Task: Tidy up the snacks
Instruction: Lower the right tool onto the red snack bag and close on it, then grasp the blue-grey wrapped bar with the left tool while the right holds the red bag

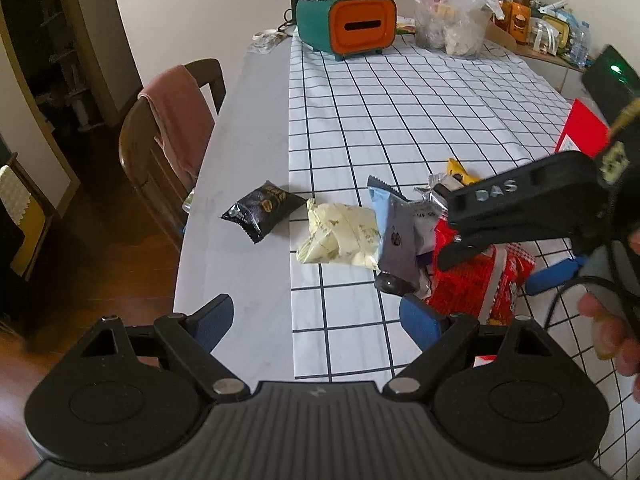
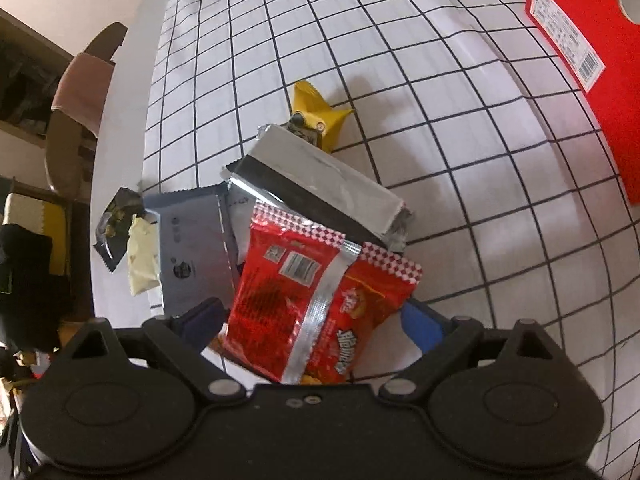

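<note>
Left wrist view: left gripper (image 1: pixel 316 320) spread wide, holding nothing, over the table's (image 1: pixel 236 184) left edge; the raised lettering "DAS" reads on the right gripper's (image 1: pixel 446 248) finger. Right wrist view: right gripper (image 2: pixel 312 320) open, straddling a crinkled red snack bag (image 2: pixel 320 304), barcode up, atop the snack pile mid-table.
</note>
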The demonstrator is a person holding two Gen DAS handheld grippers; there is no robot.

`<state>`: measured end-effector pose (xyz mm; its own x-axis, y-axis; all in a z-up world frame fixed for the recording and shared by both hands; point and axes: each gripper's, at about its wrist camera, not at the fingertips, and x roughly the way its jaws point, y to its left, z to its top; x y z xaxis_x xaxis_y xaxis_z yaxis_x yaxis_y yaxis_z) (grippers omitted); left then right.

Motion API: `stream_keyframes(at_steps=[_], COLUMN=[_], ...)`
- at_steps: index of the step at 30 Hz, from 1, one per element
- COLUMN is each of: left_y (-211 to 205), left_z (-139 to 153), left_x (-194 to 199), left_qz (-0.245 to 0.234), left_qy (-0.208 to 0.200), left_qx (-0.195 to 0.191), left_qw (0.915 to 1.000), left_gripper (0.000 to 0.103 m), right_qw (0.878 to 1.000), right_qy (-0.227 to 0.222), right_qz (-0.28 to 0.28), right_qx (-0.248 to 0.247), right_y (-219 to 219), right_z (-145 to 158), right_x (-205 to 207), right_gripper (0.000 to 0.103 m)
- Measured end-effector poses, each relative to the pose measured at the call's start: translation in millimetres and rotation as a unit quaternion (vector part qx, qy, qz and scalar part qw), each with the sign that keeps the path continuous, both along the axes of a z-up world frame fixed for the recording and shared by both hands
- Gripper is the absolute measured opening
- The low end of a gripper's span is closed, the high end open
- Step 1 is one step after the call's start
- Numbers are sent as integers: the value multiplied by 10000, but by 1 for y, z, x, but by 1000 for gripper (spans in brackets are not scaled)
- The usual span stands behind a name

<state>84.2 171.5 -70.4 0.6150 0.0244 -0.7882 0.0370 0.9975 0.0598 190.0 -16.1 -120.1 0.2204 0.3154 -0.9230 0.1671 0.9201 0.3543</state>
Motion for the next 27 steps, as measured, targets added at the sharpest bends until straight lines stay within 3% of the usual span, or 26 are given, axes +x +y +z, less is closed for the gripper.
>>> stream_keyframes(at_steps=[8, 10, 19, 23, 27], left_y=[-2, -4, -20, -27, -42], left_z=[-4, -5, -8, -9, -14], left_x=[12, 16, 34, 45, 54], left_qz=[-176, -244, -479, -561, -722], left_qy=[2, 12, -34, -59, -103], left_qx=[-62, -69, -69, -100, 59], left_qw=[9998, 9997, 9988, 9984, 9973], left_gripper=[91, 91, 91, 92, 91], right_qw=[9993, 9990, 9986, 9979, 9990], right_qy=[-87, -128, -210, -259, -222], right_qz=[252, 307, 484, 591, 345], right_qx=[-276, -285, -54, 30, 192], right_y=[11, 9, -12, -27, -50], right_z=[-6, -5, -3, 1, 2], right_x=[5, 5, 2, -6, -10], right_gripper=[91, 85, 72, 71, 68])
